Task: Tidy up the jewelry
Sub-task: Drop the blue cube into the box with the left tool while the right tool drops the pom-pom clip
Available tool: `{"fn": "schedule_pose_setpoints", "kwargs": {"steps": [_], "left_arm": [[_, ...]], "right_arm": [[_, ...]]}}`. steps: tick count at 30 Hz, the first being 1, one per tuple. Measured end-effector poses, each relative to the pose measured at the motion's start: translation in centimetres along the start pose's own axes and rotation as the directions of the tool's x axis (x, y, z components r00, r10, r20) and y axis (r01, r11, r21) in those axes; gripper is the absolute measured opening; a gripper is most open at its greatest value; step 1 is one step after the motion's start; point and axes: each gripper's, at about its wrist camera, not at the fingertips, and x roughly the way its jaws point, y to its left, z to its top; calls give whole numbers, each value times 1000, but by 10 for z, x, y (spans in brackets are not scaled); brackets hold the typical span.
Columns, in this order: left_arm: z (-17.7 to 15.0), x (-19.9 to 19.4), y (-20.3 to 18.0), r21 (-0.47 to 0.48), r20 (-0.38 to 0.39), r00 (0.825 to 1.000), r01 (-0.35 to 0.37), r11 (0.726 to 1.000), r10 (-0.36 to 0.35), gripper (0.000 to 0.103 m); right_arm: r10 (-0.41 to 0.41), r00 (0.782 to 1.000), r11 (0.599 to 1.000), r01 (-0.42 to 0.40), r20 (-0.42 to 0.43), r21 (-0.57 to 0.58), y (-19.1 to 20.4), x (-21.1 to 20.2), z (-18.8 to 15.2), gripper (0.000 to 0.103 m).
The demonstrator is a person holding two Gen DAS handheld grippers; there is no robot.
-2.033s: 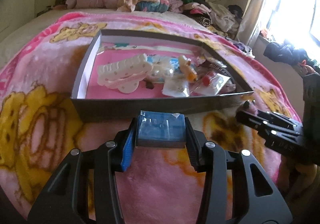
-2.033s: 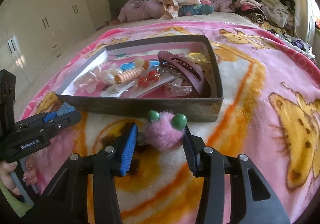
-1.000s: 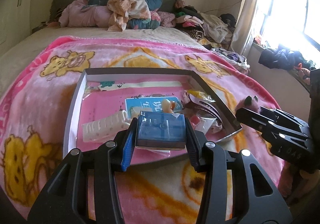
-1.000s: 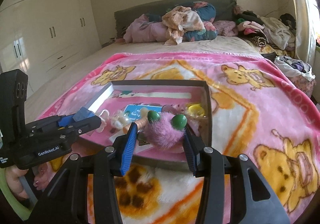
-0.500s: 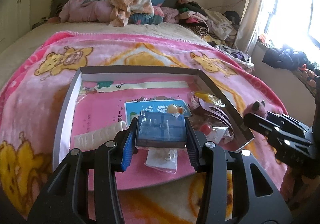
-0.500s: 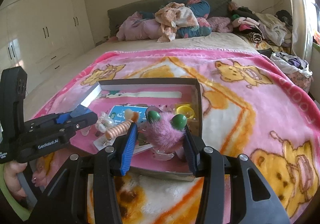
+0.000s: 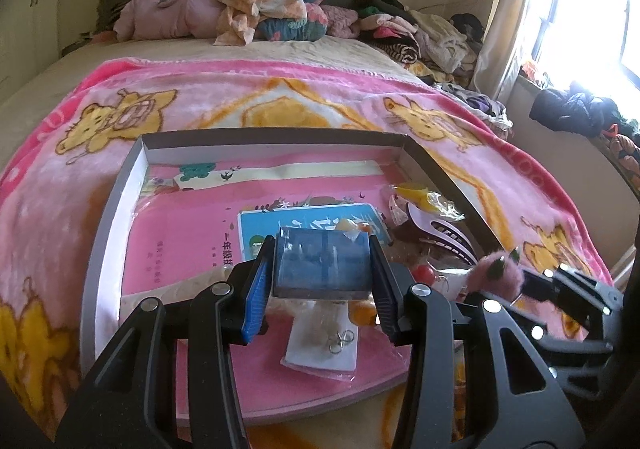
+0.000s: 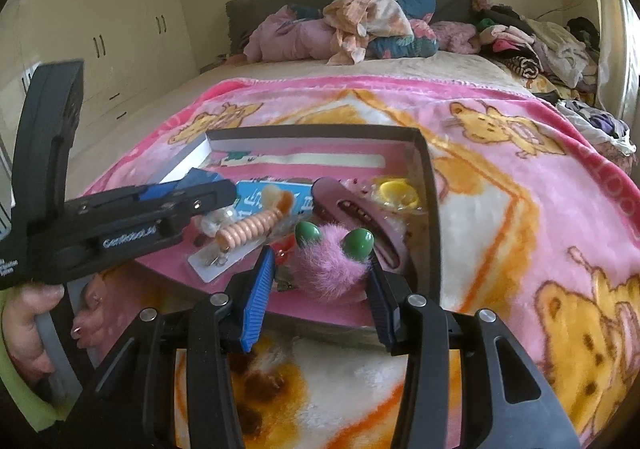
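Bed: tray (image 7: 120, 209) holds clips; left gripper (image 7: 322, 293) grasps blue box (image 7: 322, 263), right gripper (image 8: 320, 289) pink pompom (image 8: 330, 269).

A clothes heap (image 7: 260, 5) lies beyond the pink blanket (image 7: 280, 97).

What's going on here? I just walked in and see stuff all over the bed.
A person is sorting hair accessories and jewelry into a shallow grey box on the pink blanket. The left hand-held gripper grips a small blue case, and the right hand-held gripper holds a fuzzy pink clip with green beads. Both hover over the box, nothing released yet.
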Motion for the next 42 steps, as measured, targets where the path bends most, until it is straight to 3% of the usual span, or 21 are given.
{"fn": "schedule_pose_setpoints", "kwargs": {"steps": [16, 23, 42], "left_arm": [[4, 7, -2, 1, 3, 1000, 3, 1000, -3, 36], [5, 7, -2, 1, 5, 1000, 5, 1000, -5, 37], [6, -21, -10, -4, 46, 999, 13, 1000, -13, 70]], "right_arm": [[25, 999, 999, -26, -26, -32, 14, 8, -7, 45], [22, 1000, 999, -22, -16, -33, 15, 4, -9, 57], [-57, 996, 998, 56, 70, 19, -1, -38, -17, 86]]}}
